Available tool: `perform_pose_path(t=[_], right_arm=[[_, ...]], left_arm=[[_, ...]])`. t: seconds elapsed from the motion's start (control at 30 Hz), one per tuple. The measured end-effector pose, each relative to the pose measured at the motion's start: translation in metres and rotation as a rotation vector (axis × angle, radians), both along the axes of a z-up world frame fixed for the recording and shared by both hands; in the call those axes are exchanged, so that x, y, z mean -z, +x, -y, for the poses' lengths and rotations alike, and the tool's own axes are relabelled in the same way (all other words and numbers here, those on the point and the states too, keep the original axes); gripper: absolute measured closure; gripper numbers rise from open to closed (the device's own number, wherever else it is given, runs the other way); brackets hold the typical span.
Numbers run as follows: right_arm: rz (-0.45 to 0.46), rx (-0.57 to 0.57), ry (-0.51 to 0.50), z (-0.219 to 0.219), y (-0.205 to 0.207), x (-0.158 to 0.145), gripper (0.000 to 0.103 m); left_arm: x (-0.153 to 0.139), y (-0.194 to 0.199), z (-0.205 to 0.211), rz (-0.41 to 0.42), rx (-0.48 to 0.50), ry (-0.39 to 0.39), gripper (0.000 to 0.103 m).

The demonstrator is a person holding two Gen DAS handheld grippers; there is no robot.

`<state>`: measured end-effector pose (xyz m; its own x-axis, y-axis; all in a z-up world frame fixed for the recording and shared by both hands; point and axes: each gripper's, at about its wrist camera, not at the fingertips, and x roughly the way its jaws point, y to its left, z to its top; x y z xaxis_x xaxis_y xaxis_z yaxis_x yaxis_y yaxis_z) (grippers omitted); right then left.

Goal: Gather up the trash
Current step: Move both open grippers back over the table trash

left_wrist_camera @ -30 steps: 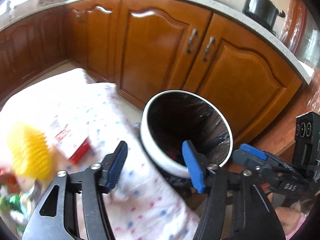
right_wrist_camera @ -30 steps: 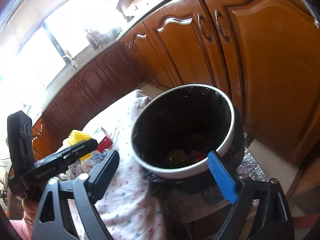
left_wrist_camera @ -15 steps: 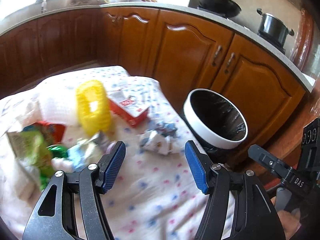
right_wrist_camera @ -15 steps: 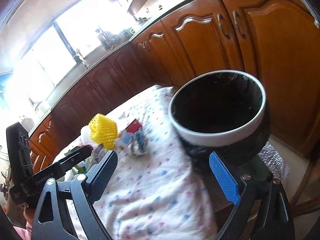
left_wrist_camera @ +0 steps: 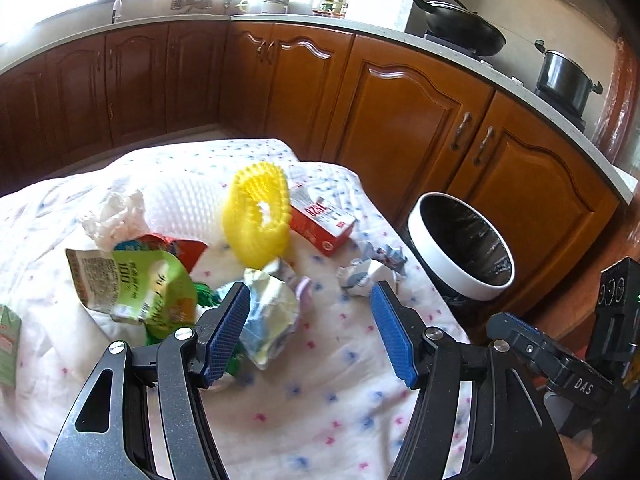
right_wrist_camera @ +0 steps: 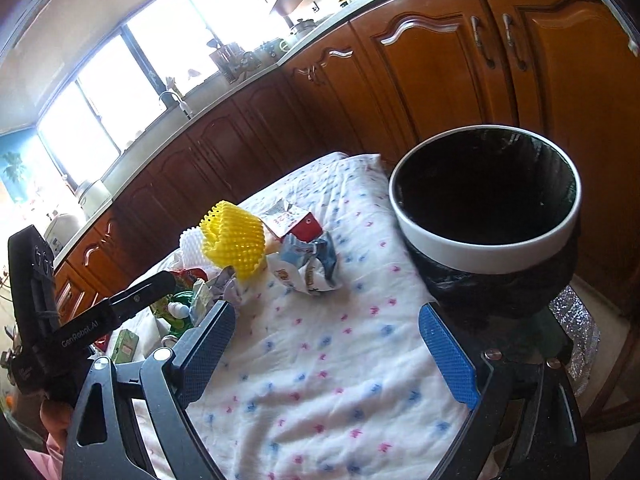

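Left wrist view, nearest the lens: the left gripper [left_wrist_camera: 310, 330] fills the bottom of the frame, its ribbed blue pads spread apart with nothing gripped between them; only the spotted white cloth [left_wrist_camera: 320, 400] shows in the gap. Just past the left pad, in the lower middle of the frame, lies a crumpled pale foil wrapper [left_wrist_camera: 272, 316], its long axis running from upper left to lower right. To its left lies a flattened green pouch [left_wrist_camera: 136, 284], its printed face up, lying across the frame. Higher, at centre, a yellow foam-net sleeve [left_wrist_camera: 258, 216] stands on edge, its round opening facing the camera. Right of it a red and white carton [left_wrist_camera: 322, 222] lies flat, its length running toward the lower right, and a crumpled blue-and-white wrapper [left_wrist_camera: 370, 270] lies below the carton. Behind the sleeve sits white knobbly foam netting [left_wrist_camera: 188, 204]. At the right middle the bin [left_wrist_camera: 460, 276], round with a smooth white rim and a glossy black liner, stands beside the cloth's edge; what lies inside cannot be made out. Wooden cabinets [left_wrist_camera: 400, 116] curve across the back, with a wok [left_wrist_camera: 464, 28] and a pot [left_wrist_camera: 564, 80] on the counter at the upper right.

Right wrist view: the right gripper [right_wrist_camera: 332, 354] is likewise released, jaws wide over bare cloth at the bottom of the frame, the bin at the upper right, its interior dark.
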<state>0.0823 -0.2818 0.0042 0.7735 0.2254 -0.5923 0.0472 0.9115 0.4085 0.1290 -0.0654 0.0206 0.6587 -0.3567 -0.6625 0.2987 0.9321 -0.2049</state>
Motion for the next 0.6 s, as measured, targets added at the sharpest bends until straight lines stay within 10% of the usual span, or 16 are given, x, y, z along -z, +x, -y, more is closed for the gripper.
perform_pose_path(t=[0.6], right_arm=[[-0.099, -0.095, -0.014, -0.02, 0.074, 0.022, 0.018]], left_arm=[[0.022, 0.024, 0.006, -0.045, 0.103, 0.145, 0.039]])
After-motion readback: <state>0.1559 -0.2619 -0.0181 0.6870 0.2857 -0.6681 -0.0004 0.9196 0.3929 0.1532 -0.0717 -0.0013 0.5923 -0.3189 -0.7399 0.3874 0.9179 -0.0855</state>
